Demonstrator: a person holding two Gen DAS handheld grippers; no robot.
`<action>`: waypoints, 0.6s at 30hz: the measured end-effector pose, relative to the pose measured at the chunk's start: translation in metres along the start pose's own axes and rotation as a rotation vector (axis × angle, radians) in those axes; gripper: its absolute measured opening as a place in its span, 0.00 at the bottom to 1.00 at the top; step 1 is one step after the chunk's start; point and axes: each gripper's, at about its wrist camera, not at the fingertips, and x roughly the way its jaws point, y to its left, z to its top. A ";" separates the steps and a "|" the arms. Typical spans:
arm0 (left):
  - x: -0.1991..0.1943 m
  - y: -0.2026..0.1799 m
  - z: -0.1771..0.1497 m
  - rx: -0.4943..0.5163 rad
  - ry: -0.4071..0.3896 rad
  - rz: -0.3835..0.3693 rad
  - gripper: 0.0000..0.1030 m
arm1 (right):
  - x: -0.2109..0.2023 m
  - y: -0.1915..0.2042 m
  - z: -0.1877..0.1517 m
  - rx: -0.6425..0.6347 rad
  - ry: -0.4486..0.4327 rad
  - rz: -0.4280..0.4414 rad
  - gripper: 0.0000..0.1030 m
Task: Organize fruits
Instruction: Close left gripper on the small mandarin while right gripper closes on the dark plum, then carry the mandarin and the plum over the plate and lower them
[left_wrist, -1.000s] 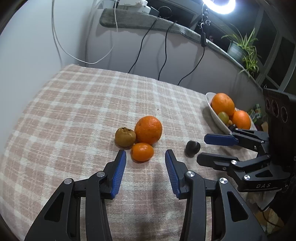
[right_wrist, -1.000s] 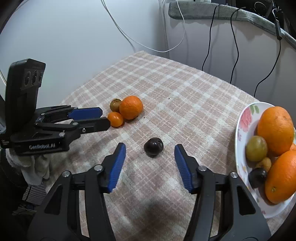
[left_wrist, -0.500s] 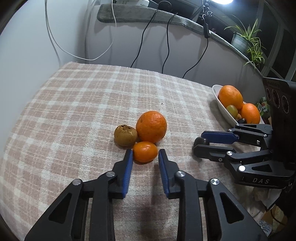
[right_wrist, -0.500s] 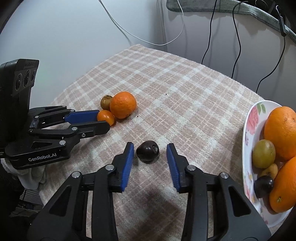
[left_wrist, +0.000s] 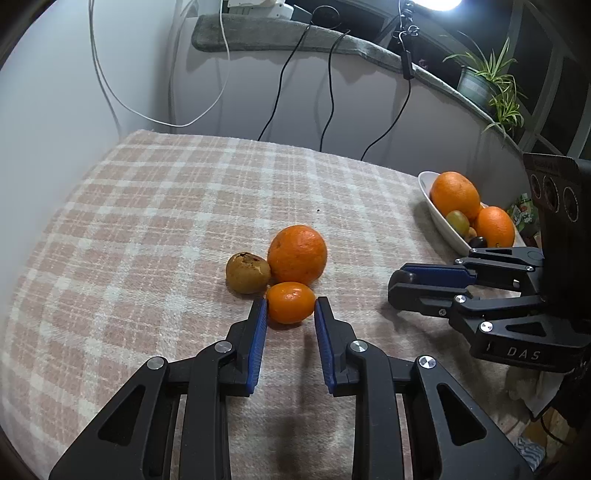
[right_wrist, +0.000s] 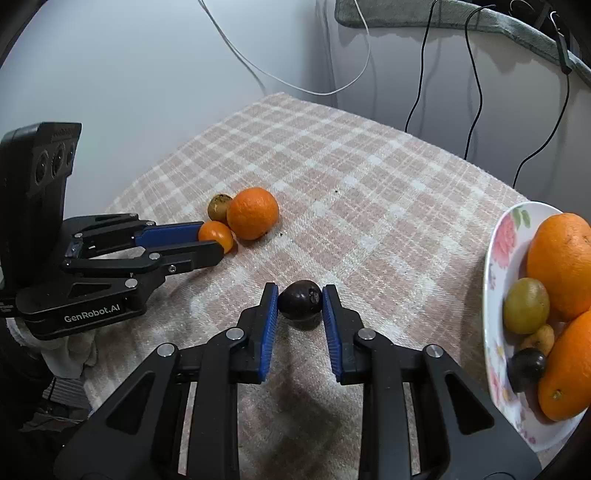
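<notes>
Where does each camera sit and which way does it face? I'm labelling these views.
Left wrist: on the left tongs, angled down at the small orange mandarin they grip; right tongs at right.
Right wrist: on the right tongs, angled down at the dark purple plum they grip; left tongs at left.
Shared: checked cloth, white floral dish.
</notes>
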 end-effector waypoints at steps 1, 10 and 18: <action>-0.001 -0.001 0.000 0.001 -0.003 -0.003 0.24 | -0.002 -0.001 0.000 0.002 -0.006 0.001 0.24; -0.010 -0.020 0.005 0.026 -0.036 -0.033 0.24 | -0.032 -0.010 -0.007 0.025 -0.054 -0.014 0.24; -0.012 -0.048 0.017 0.062 -0.072 -0.091 0.24 | -0.071 -0.036 -0.017 0.080 -0.114 -0.051 0.24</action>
